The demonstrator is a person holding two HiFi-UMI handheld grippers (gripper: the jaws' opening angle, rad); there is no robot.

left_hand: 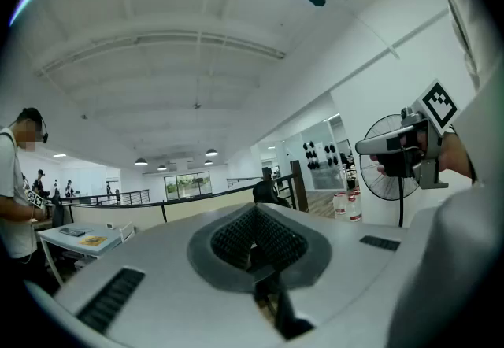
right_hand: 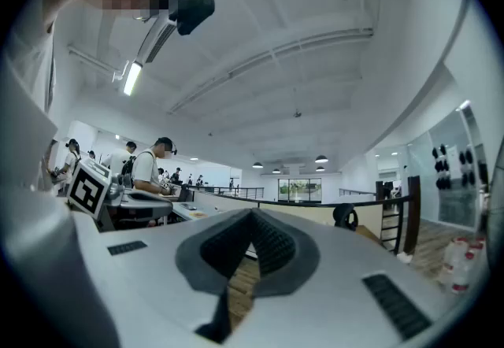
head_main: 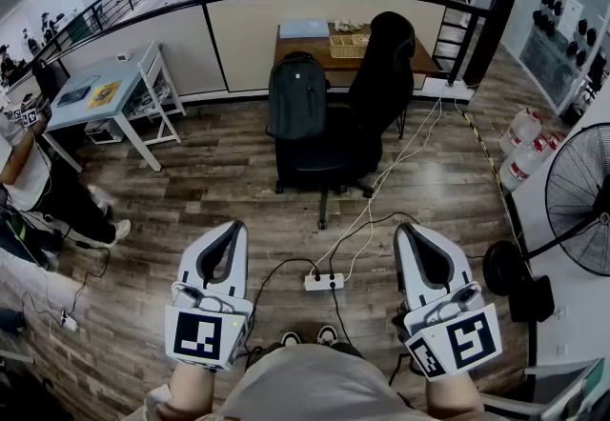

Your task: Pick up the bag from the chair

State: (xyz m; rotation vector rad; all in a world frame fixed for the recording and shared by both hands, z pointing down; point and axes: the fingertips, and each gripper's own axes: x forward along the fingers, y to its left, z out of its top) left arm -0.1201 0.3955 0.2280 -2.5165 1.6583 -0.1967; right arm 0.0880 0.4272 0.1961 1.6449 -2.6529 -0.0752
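Head view: bag [head_main: 296, 95], a dark grey backpack, stands upright on the seat of the black office chair [head_main: 335, 150], upper centre of the frame, leaning against the chair's left side. Nothing is touching the bag. Chair backrest is to the right of it.

Wooden counter [head_main: 419, 58] is right behind the chair, with a woven basket [head_main: 348, 46] and a flat pale blue item [head_main: 303, 28] on it. Curved railing wall [head_main: 181, 38] runs behind that.

Floor is wood plank. White power strip [head_main: 324, 282] lies lower centre, its cables running up toward the chair.

Left gripper [head_main: 230, 236] is lower left and right gripper [head_main: 408, 236] lower right. Both are held low near the person, well apart from the bag and pointing toward it.

Left gripper view: fingers [left_hand: 228, 240] are clenched, tips together, nothing between them. Right gripper view: fingers [right_hand: 272, 248] are likewise clenched on nothing.

White counter [head_main: 105, 90] is upper left, with a book or two on top. A person [head_main: 33, 183] sits at the left edge. Standing fan [head_main: 579, 211] is at the right edge, with water jugs [head_main: 522, 130] above it.
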